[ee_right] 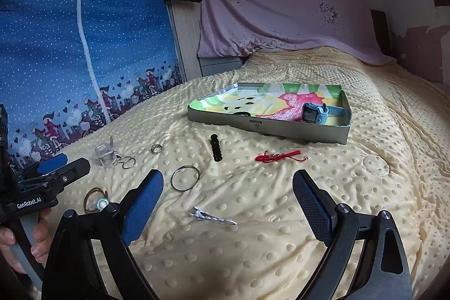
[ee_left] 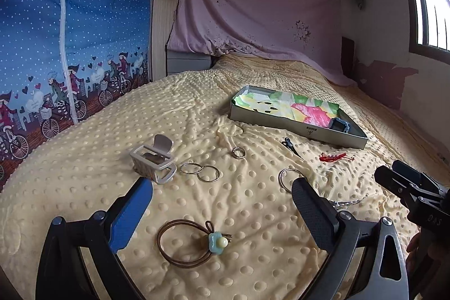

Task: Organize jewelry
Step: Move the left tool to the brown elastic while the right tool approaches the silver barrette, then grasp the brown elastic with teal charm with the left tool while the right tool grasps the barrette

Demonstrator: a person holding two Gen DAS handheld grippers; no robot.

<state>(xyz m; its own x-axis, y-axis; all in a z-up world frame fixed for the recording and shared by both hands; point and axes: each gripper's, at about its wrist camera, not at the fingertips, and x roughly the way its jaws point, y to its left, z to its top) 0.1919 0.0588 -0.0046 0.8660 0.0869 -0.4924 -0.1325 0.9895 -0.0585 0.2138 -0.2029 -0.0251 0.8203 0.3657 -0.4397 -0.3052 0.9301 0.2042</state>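
A bed covered with a pale yellow dotted blanket fills the view. A blue polka-dot wardrobe cover with cyclist figures stands at the left, a pink cloth hangs behind the head of the bed, and a barred window is at the right.

Toward the far side of the blanket lies a shallow grey box lined with coloured paper, holding a blue watch at its right end. The loose jewelry lies on the blanket in front of it: a white claw clip, two linked rings, a small ring, a large ring, a black clip, a red braided bracelet, a silver hair clip, and a brown hair tie with a blue charm.

The left gripper hangs above the hair tie with jaws spread wide, holding nothing. The right gripper hangs above the silver hair clip, jaws likewise wide apart and empty.
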